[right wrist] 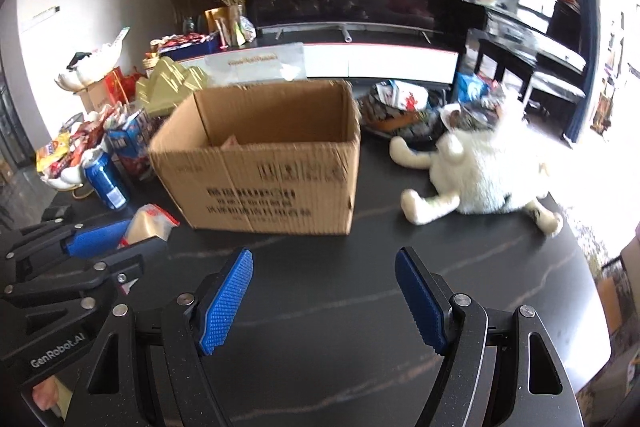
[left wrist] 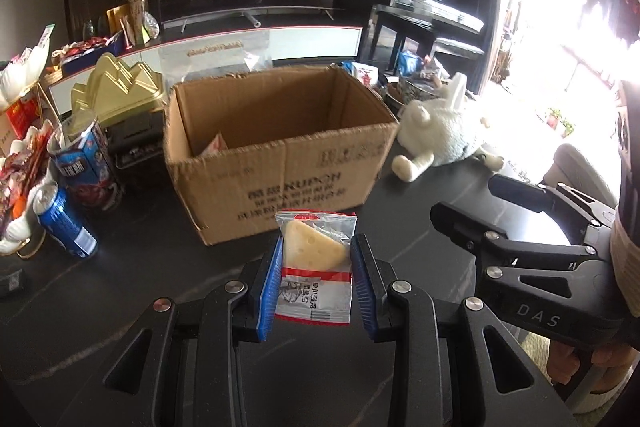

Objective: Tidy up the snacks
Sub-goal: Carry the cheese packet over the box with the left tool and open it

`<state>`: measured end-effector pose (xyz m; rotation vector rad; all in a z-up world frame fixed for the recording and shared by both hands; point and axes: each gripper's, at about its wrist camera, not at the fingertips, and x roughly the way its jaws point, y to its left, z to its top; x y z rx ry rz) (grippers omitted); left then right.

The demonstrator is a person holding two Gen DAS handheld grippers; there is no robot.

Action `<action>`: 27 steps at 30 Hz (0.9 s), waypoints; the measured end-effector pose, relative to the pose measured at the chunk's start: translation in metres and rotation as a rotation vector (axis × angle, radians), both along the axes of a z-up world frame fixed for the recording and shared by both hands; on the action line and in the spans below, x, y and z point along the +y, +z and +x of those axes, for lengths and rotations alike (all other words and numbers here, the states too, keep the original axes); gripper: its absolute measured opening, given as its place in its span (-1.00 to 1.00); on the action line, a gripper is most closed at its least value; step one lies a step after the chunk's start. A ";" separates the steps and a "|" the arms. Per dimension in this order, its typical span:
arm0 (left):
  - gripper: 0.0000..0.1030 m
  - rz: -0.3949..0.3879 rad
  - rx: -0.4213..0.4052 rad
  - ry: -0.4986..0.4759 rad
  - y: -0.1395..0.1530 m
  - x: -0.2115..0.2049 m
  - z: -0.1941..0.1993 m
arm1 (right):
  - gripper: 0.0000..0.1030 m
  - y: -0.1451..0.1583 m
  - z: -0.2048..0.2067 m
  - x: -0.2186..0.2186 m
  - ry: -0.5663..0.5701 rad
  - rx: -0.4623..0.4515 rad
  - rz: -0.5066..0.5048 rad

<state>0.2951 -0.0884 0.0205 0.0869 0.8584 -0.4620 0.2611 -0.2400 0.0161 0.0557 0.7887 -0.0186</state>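
Left wrist view: the left gripper (left wrist: 316,279) at lower centre clamps a snack packet (left wrist: 316,269) between its blue pads, just before the open cardboard box (left wrist: 280,151) at frame centre. Right wrist view: the right gripper (right wrist: 324,297) at lower centre has its jaws spread wide with nothing between them above the dark table (right wrist: 360,327); the box (right wrist: 260,163) sits at centre, with the packet (right wrist: 150,223) at left.

Brown cardboard box (left wrist: 276,147), blue can (left wrist: 64,223), white plush toy (left wrist: 440,131).

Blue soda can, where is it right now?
The blue soda can stands on the dark table left of the cardboard box, beside the white dish of snacks; the left wrist view shows it at far left too.
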 end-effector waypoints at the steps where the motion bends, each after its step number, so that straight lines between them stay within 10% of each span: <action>1: -0.35 0.002 0.001 0.005 0.003 0.001 0.005 | 0.45 0.003 0.004 0.001 0.004 -0.002 -0.002; 27: -0.33 0.072 0.057 0.075 0.034 -0.005 0.136 | 0.45 0.028 0.138 0.004 0.018 0.114 -0.014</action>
